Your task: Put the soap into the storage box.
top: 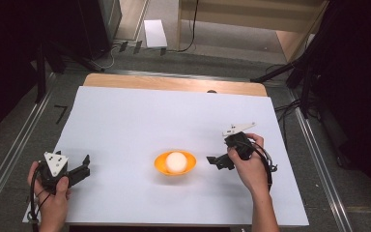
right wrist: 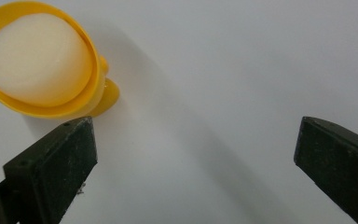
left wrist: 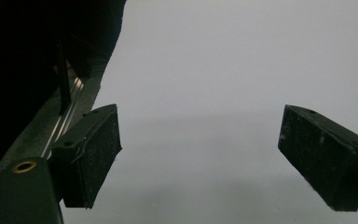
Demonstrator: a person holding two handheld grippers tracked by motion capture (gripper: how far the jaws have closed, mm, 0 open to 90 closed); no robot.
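A white sheet [top: 125, 125] covers the wooden surface [top: 174, 83]. Beyond it, a white box [top: 155, 33] lies on the floor, near black cables [top: 193, 24].

We see the bowl [top: 174, 163] sitting on the sheet [top: 140, 121], a little right of its middle and toward the near edge. A ball [top: 176, 161] lies in the bowl. The sheet lies on the table [top: 174, 83], whose far edge shows behind it. At the sheet's near left corner we have the left gripper [top: 86, 162], well apart from the bowl. The right gripper [top: 213, 161] stands just right of the bowl, near it. In the right gripper view the bowl [right wrist: 93, 100] lies just beyond one jaw.
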